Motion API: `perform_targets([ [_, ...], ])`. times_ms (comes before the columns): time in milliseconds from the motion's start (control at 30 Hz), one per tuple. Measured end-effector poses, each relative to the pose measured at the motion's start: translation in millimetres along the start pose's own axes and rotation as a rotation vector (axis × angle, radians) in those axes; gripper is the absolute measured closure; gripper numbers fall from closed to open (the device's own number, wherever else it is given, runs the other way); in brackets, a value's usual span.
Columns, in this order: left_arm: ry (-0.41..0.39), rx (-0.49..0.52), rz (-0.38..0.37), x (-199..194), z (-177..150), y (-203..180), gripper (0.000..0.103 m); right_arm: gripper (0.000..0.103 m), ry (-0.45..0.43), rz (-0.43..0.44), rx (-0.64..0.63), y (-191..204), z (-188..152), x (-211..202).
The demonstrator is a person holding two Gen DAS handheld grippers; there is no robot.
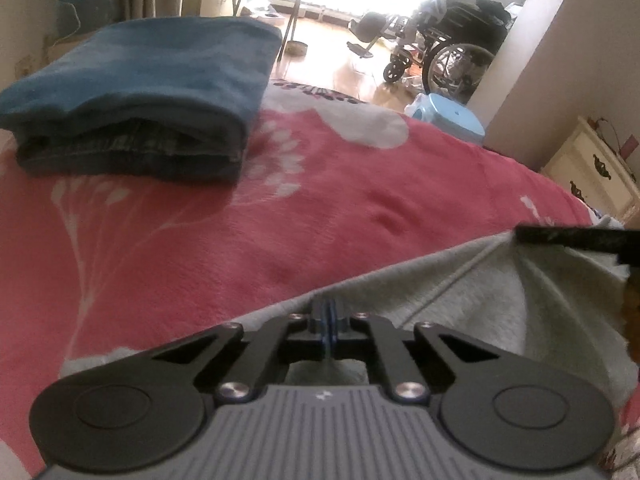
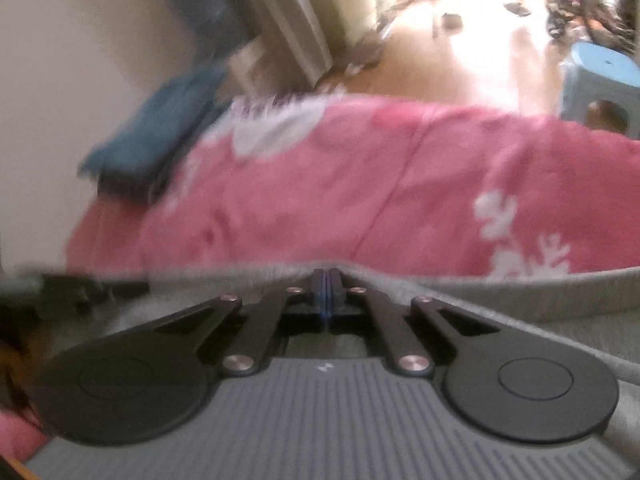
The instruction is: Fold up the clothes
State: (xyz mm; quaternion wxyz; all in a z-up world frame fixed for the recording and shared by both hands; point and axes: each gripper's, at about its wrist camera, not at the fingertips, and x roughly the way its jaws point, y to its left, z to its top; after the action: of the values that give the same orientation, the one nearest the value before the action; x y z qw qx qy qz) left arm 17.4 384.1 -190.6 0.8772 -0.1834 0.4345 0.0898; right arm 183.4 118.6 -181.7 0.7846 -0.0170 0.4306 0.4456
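A light grey garment (image 1: pixel 492 300) lies on the pink flowered bedspread (image 1: pixel 280 220). My left gripper (image 1: pixel 330 306) is shut, pinching the garment's near edge, which puckers at the tips. At the right of the left wrist view, my right gripper (image 1: pixel 524 235) reaches in as a dark bar and pinches the same edge, with folds fanning out from it. The right wrist view is blurred. It shows my right gripper (image 2: pixel 328 278) shut on the edge of the grey garment (image 2: pixel 520 296). The dark shape at far left there looks like my left gripper (image 2: pixel 64 286).
A folded stack of dark blue clothes (image 1: pixel 140 92) sits at the far left of the bed, against the wall. Past the bed's far edge stand a light blue plastic stool (image 1: pixel 448 114) and a wheelchair (image 1: pixel 440 52) on the wooden floor. A cream cabinet (image 1: pixel 592 168) stands at the right.
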Motion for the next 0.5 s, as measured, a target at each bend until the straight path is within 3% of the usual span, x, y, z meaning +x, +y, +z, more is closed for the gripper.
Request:
perform_targets([
  [67, 0.007, 0.007, -0.008, 2, 1, 2, 0.1, 0.098, -0.053, 0.027, 0.005, 4, 2, -14],
  [133, 0.006, 0.008, -0.014, 3, 2, 2, 0.1, 0.098, 0.005, 0.196, -0.069, 15, -8, -27],
  [200, 0.002, 0.009, -0.019, 4, 1, 3, 0.1, 0.098, 0.108, 0.258, -0.192, 28, -30, -34],
  [267, -0.003, 0.011, -0.022, 4, 0, 3, 0.1, 0.098, 0.263, 0.207, -0.306, 31, -63, -34],
  [333, -0.008, 0.012, -0.025, 4, -1, 4, 0.1, 0.099, 0.347, 0.163, -0.342, 18, -97, -44],
  [433, -0.012, 0.011, -0.03, 4, -1, 4, 0.1, 0.099, 0.387, 0.179, -0.307, 6, -107, -74],
  [500, -0.016, 0.01, -0.032, 5, -1, 5, 0.1, 0.096, 0.39, 0.158, -0.283, 6, -94, -82],
])
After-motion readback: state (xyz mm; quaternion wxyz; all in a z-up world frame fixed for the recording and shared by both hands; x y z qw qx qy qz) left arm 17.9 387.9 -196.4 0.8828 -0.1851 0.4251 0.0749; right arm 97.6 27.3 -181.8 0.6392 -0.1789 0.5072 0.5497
